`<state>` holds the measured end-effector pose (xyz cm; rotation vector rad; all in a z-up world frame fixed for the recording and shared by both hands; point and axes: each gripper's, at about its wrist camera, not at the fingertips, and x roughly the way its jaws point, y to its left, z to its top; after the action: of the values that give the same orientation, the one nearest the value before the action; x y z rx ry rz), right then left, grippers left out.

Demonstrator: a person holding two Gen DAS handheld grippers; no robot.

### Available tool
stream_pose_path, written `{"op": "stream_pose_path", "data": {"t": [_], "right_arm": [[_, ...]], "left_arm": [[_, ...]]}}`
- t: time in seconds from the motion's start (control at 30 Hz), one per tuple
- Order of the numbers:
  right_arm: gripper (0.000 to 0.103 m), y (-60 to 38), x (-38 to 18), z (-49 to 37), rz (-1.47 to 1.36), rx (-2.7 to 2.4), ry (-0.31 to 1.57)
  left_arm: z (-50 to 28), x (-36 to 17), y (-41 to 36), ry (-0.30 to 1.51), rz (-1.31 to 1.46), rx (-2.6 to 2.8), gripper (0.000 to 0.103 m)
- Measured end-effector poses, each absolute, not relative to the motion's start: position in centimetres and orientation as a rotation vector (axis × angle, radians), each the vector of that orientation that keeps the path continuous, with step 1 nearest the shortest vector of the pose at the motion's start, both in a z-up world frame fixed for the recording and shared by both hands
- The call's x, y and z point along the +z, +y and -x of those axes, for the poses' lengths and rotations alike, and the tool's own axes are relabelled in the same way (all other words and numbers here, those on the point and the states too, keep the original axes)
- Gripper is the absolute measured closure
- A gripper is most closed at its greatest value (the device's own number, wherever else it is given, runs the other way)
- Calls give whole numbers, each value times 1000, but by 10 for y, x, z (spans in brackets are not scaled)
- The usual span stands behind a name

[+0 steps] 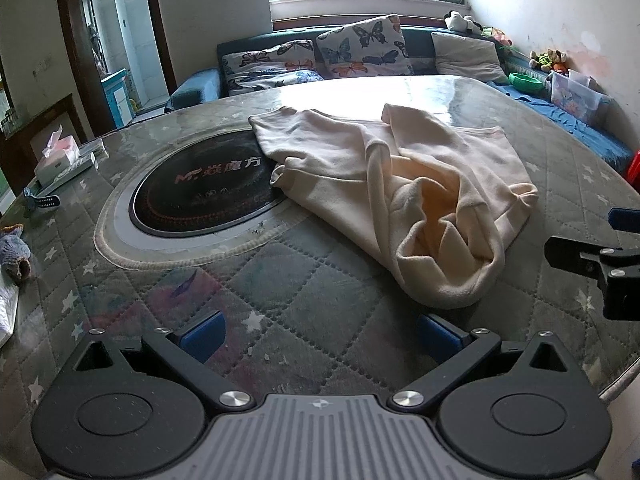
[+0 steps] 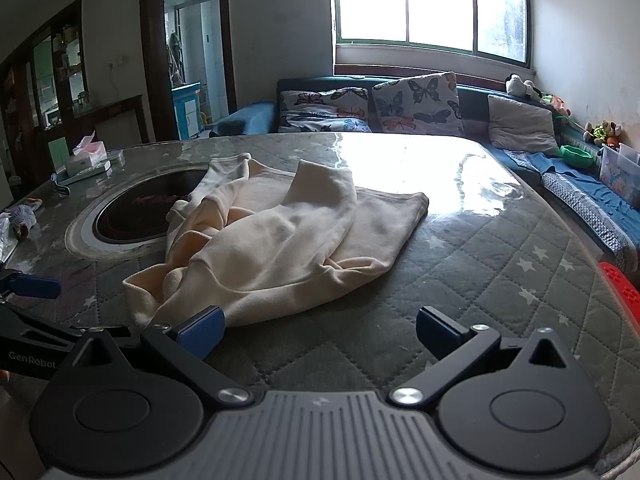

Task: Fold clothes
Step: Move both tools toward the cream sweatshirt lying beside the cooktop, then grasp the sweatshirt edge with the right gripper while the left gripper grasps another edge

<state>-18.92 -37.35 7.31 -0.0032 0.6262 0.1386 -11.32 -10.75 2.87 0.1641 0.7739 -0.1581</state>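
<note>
The cream garment (image 1: 384, 196) lies crumpled mid-frame on the quilted table (image 1: 304, 312). Left gripper (image 1: 318, 338) and right gripper (image 2: 318, 334) gape wide, empty. Pinching bunched layers could drag the whole heap.

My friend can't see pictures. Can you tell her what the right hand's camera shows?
A crumpled cream garment lies on a quilted, star-patterned table, partly over a round black cooktop set into it. The open right gripper sits just in front of the cloth, holding nothing. Behind is a sofa with butterfly pillows under a bright window.
</note>
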Motion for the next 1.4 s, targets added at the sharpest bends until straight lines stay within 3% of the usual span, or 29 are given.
{"op": "stream_pose_path", "data": {"t": [0.57, 1.1, 1.4], "right_arm": [[5, -378, 78, 157, 9, 142, 640], [38, -374, 92, 26, 36, 188, 687], [48, -343, 77, -57, 94, 268, 710]], "left_arm": [[82, 53, -84, 723, -136, -111, 0], [-24, 81, -104, 681, -93, -170, 1], [-90, 71, -115, 748, -39, -149, 2]]}}
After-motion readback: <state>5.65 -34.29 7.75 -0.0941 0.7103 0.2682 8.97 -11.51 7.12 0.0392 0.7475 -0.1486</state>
